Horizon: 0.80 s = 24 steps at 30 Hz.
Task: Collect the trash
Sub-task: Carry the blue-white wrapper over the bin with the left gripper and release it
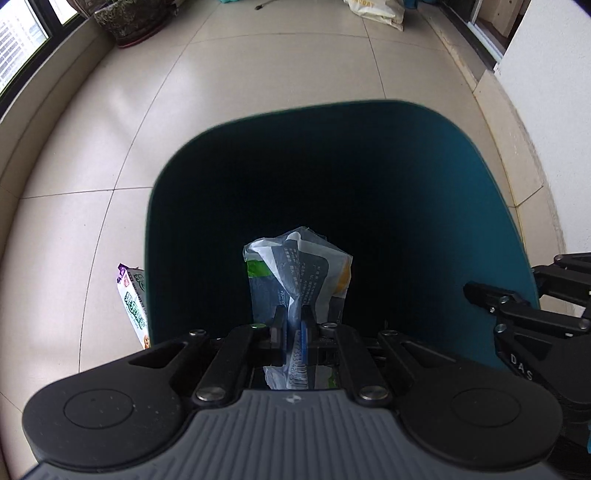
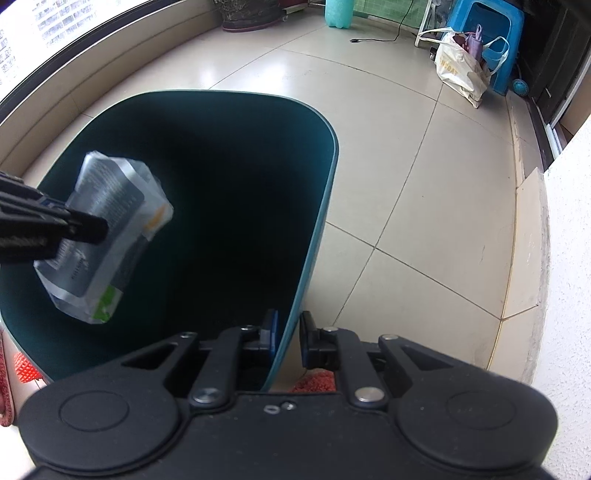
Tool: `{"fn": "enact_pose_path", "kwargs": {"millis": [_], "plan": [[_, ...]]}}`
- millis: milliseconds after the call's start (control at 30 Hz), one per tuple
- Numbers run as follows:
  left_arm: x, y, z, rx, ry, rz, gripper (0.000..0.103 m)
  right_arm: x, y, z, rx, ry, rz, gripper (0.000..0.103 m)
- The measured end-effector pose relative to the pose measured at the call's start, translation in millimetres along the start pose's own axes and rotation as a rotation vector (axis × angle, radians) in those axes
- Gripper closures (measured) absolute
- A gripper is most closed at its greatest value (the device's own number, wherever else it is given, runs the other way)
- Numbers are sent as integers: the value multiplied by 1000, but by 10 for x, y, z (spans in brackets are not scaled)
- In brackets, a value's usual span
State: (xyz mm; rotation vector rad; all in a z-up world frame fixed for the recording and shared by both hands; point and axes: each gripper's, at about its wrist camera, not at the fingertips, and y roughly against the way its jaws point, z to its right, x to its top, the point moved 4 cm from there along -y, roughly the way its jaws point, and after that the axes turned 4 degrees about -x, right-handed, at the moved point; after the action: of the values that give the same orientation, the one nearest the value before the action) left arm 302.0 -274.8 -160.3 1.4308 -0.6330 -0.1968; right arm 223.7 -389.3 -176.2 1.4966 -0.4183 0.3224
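Over the dark mouth of a teal bin point(image 1: 480, 177), the left claw point(image 1: 293, 325) is clamped on a crumpled grey-and-white wrapper point(image 1: 299, 266), which sticks out past the fingertips and hangs above the bin's opening, inside the near rim. Only the left view shows a second wrapper point(image 1: 135, 302), white with green print, lying on the tiled floor point(image 1: 258, 92) against the bin's left wall, and the right claw's linkage at the bin's right edge. The right view alone shows the right claw point(image 2: 288, 332) closed on the bin's right wall, one finger inside and one outside the thin rim. That view also shows the left claw reaching in from the left with the wrapper held over the bin's left half, well apart from the right claw. Beyond the bin in that view, a white shopping bag point(image 2: 458, 70) leans against a blue stool point(image 2: 487, 22) near the far wall, with a plant pot point(image 2: 251, 14) by the window ledge.
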Motion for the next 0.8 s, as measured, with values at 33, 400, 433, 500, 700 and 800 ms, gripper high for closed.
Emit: {"fn": "enact_pose_path", "kwargs": {"millis": [33, 400, 433, 500, 700, 800], "plan": [[-2, -98, 10, 6, 4, -23, 97, -5, -2, 7, 1, -1, 1, 93], [26, -512, 135, 2, -35, -131, 96, -32, 10, 28, 15, -5, 3, 92], [28, -513, 146, -2, -38, -128, 95, -33, 12, 26, 15, -2, 3, 92], [26, -516, 136, -17, -30, -131, 90, -30, 17, 30, 18, -4, 3, 92], [24, -391, 105, -26, -32, -64, 42, -13, 25, 47, 21, -5, 0, 91], [10, -262, 78, -62, -16, -36, 42, -11, 23, 53, 23, -6, -1, 91]]}}
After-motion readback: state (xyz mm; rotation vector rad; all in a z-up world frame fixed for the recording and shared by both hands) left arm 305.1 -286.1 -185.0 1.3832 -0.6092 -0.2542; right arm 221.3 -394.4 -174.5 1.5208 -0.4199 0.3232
